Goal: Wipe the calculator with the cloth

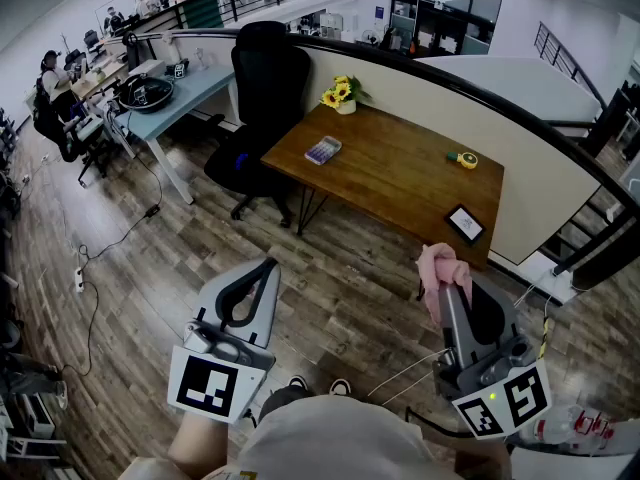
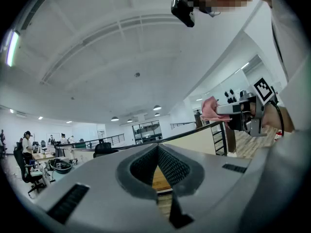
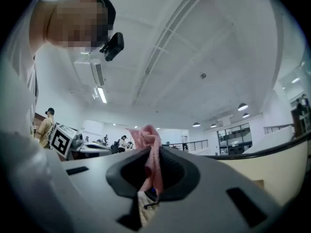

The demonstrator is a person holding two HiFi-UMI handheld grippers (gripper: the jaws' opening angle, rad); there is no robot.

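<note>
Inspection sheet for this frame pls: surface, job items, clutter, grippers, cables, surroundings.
Surface: wooden desk, mostly bare, ahead of the person.
Job's things: calculator lies near the desk's left end; pink cloth is in the right gripper, away from the desk.
Clutter: yellow tape measure, small tablet and a pot of sunflowers, all on the desk.
Grippers: left gripper jaws together, nothing between them; right gripper jaws clamped on the cloth.
Cables: black cable on the floor at left; white cable by the right gripper.
Surroundings: black office chair at the desk's left end; half wall behind the desk; people at far desks.
</note>
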